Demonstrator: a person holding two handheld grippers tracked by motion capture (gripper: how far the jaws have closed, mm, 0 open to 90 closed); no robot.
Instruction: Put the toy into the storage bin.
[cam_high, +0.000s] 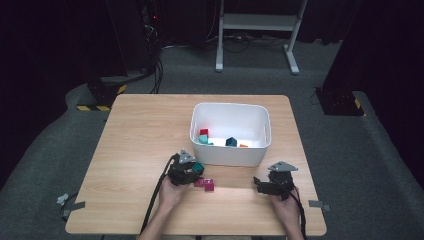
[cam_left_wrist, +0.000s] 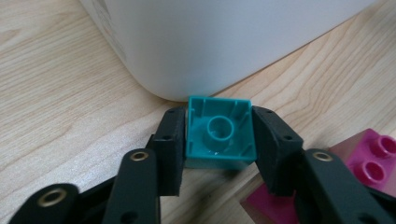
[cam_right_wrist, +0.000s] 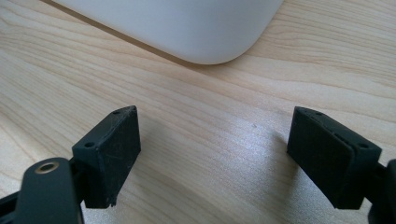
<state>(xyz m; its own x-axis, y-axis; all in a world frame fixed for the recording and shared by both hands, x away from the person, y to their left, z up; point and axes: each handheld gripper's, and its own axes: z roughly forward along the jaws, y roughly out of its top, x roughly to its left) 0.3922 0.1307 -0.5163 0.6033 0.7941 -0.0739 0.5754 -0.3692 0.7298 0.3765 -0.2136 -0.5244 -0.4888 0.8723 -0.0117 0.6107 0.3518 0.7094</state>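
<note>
The left gripper (cam_left_wrist: 219, 140) has its jaws clamped on a small teal plastic building block (cam_left_wrist: 219, 133), hollow underside facing the camera, just beside the near wall of the white plastic bin (cam_high: 231, 152) toward the desk's (cam_high: 140, 135) near edge. To do this well, lift the block straight up over the rim before releasing. The bin already contains red, teal, dark blue and orange pieces. A magenta studded block (cam_left_wrist: 373, 158) lies nearby. The right gripper (cam_right_wrist: 233, 158) hangs wide and empty.
</note>
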